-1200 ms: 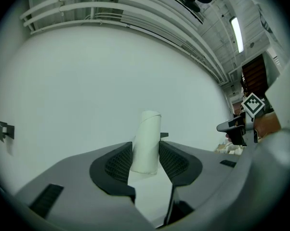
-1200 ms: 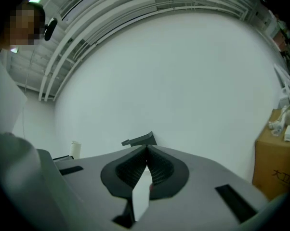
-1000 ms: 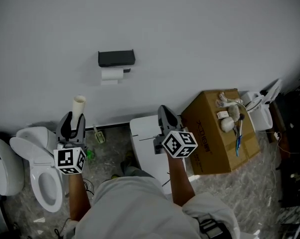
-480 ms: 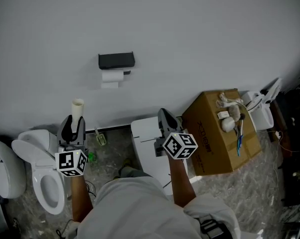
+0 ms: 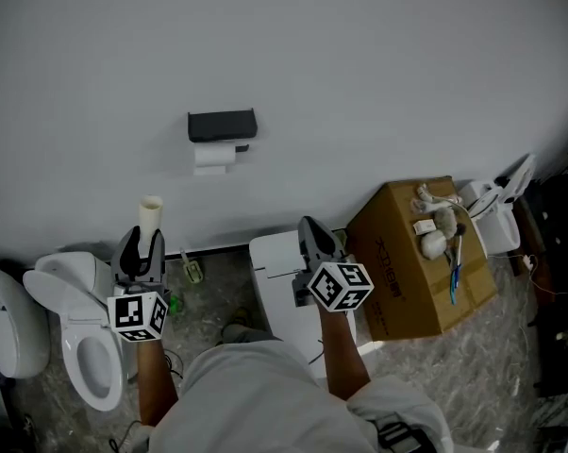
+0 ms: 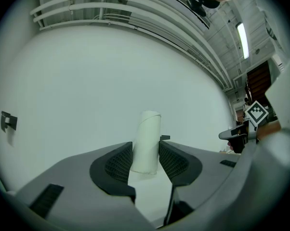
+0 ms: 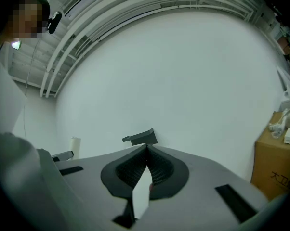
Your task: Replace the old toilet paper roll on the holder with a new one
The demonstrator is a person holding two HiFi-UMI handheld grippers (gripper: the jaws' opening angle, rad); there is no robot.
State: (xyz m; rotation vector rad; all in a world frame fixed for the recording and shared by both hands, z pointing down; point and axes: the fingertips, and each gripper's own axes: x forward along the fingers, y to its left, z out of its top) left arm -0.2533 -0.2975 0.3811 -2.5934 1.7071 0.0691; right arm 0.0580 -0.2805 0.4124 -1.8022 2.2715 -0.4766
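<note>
A bare cardboard tube (image 5: 151, 215) stands upright between the pads of my left gripper (image 5: 141, 244), which is shut on its lower part; the tube (image 6: 147, 141) rises above the gripper (image 6: 145, 161) in the left gripper view. On the white wall hangs the black holder (image 5: 222, 125) with a white paper roll (image 5: 213, 155) under it. The holder (image 7: 141, 137) shows just above my right gripper (image 7: 146, 163) in the right gripper view. My right gripper (image 5: 312, 230) is shut with nothing in it, held level to the right of the left one.
A white toilet bowl (image 5: 76, 338) stands on the floor under my left gripper and another white fixture (image 5: 276, 281) under the right one. A cardboard box (image 5: 407, 272) with small items on top sits at the right, by a white appliance (image 5: 496, 210).
</note>
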